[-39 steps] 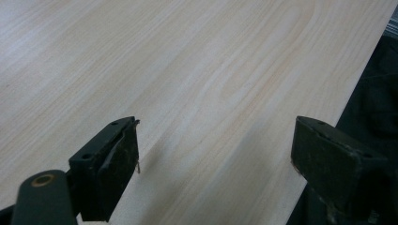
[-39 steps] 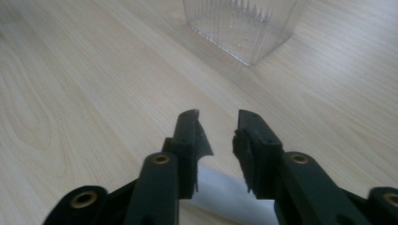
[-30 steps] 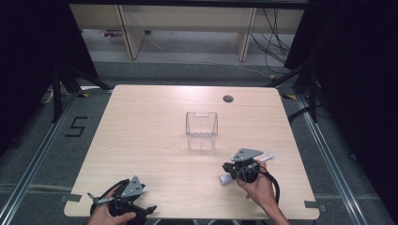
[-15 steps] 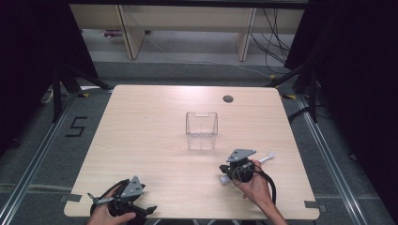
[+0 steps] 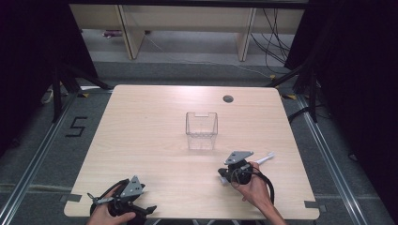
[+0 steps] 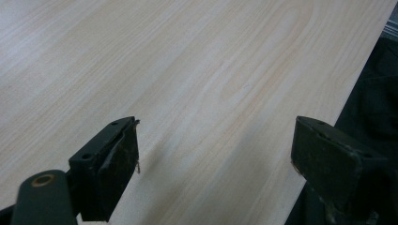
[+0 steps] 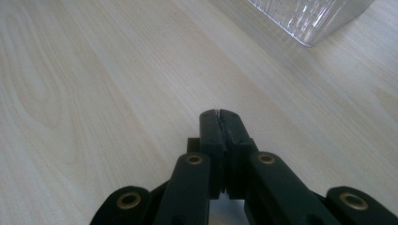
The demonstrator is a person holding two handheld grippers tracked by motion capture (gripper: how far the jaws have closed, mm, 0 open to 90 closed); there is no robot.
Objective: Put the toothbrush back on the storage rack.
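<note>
Right claw (image 7: 219, 115) jaws together, nothing between | left claw (image 6: 213, 157) jaws apart | clear container (image 5: 201, 130): contents indiscernible

The pale wooden surface (image 5: 141, 140) is the landmark. A round dark cable hole (image 5: 228, 99) sits near its far right corner. Beyond its far edge stand light wooden shelves (image 5: 187, 21). On the grey floor (image 5: 37, 154) to its left a "5" marking (image 5: 75, 127) shows.

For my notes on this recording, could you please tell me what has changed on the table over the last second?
The right gripper shifted slightly toward the near edge, and its jaws have just closed together with nothing between them. The left gripper stayed open in place, and the clear container kept its spot.
</note>
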